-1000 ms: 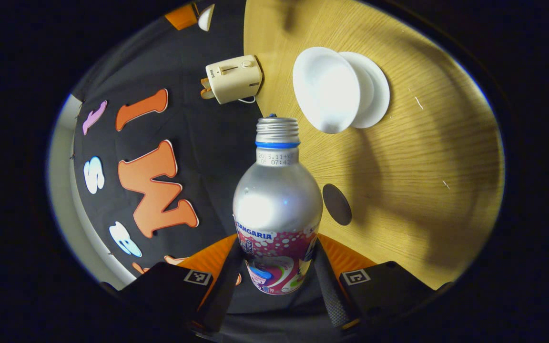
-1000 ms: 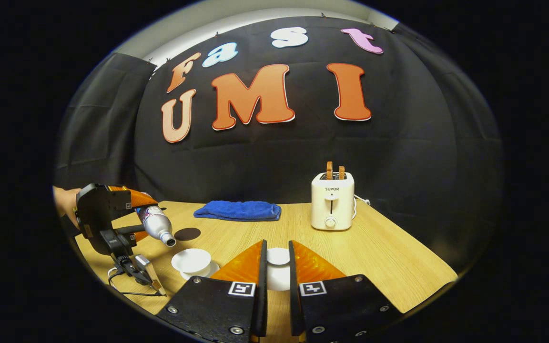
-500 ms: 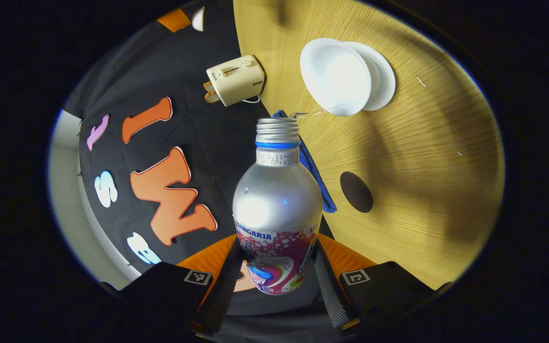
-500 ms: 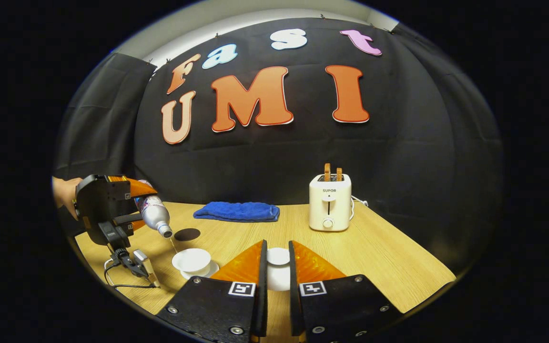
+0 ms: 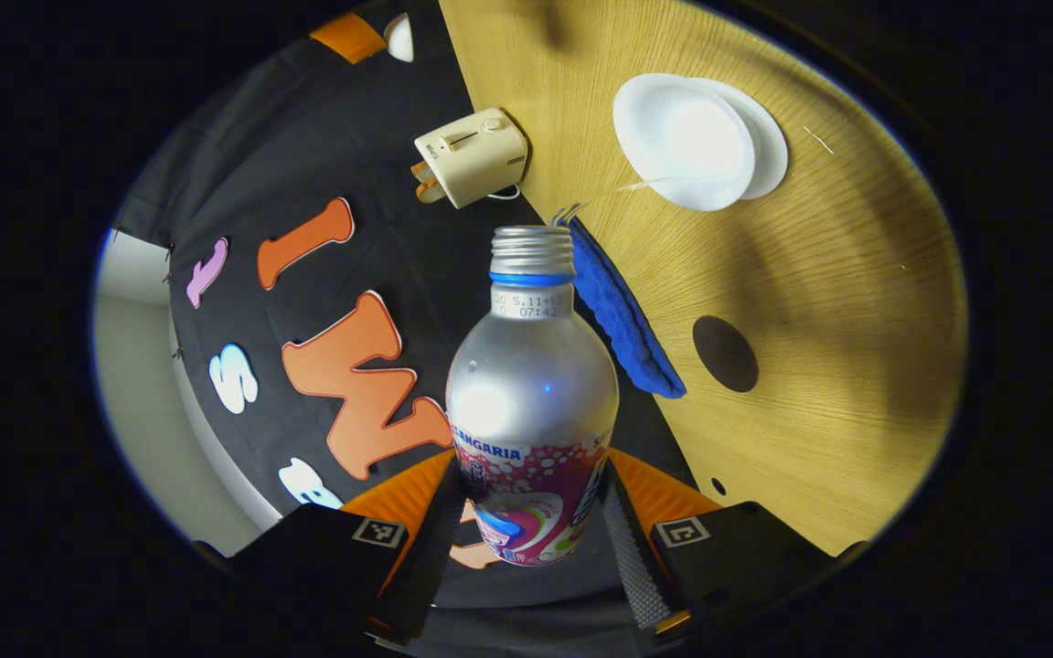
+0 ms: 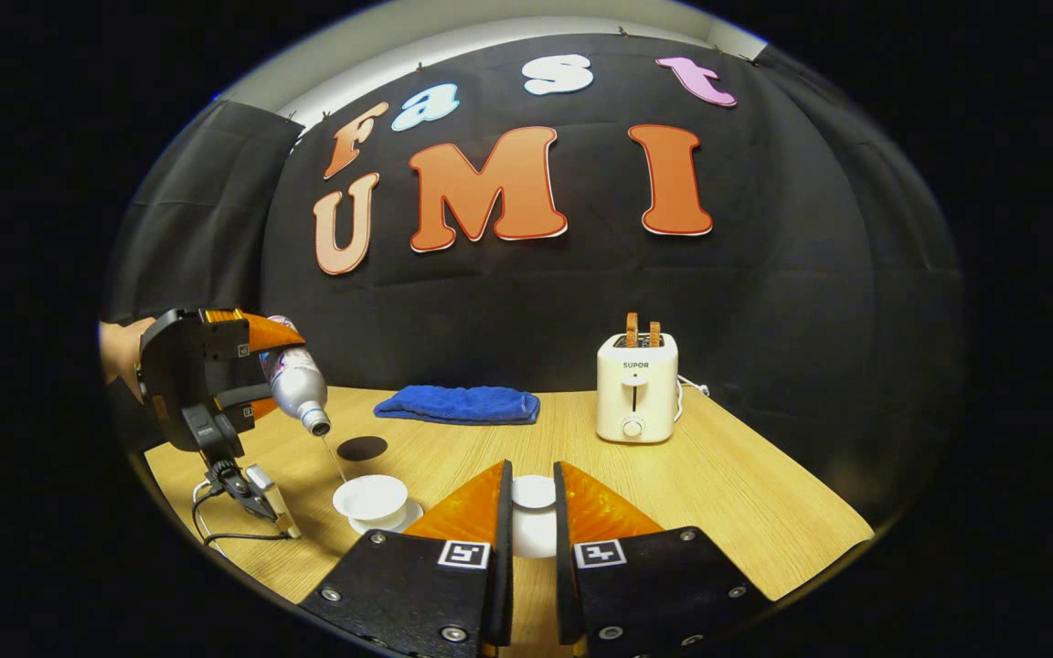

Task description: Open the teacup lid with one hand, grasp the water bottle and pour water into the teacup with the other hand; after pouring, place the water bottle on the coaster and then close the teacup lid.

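Lid [image 6: 534, 516] off, pinched in right gripper [image 6: 526, 539]; left gripper [image 5: 526, 512] clamps tilted water bottle [image 5: 531, 393], stream entering teacup [image 6: 369, 499]; coaster [image 6: 362, 448] placement and re-lidding remain.

The left gripper [image 5: 531, 521] is held tilted nose-down above the table [image 6: 746, 493], both fingers pressed against the water bottle [image 5: 531, 402]; a hand [image 6: 117, 352] is seen behind it. The right gripper [image 6: 532, 521] is held level, low over the table, its fingers clamped on the teacup lid [image 6: 534, 493].
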Demonstrator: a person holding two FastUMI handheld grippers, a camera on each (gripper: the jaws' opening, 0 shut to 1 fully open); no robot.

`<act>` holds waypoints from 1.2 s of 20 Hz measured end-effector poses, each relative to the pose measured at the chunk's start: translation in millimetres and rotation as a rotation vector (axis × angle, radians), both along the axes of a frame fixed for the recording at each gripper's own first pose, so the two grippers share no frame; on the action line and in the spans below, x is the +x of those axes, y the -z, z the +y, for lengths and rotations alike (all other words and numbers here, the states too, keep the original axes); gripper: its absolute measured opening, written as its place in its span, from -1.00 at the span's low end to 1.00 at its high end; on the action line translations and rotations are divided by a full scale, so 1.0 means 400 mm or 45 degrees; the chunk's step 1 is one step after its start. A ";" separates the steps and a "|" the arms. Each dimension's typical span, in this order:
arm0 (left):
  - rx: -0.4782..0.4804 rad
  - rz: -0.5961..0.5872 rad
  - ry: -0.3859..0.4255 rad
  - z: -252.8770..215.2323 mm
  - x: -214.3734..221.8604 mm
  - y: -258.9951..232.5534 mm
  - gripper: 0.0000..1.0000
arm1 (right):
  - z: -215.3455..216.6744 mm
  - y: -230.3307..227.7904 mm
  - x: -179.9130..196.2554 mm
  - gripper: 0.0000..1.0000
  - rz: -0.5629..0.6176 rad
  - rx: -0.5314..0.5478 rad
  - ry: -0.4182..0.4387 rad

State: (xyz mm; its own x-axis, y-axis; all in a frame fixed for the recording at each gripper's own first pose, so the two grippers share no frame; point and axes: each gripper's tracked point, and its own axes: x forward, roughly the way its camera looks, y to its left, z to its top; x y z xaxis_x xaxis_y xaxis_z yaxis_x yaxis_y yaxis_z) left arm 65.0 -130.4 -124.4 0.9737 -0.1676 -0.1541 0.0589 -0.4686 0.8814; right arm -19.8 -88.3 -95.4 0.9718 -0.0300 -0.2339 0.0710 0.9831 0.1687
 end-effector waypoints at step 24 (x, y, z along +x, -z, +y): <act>0.161 -0.207 0.139 -0.045 -0.006 -0.041 0.73 | -0.012 0.004 0.002 -0.61 0.004 -0.003 -0.014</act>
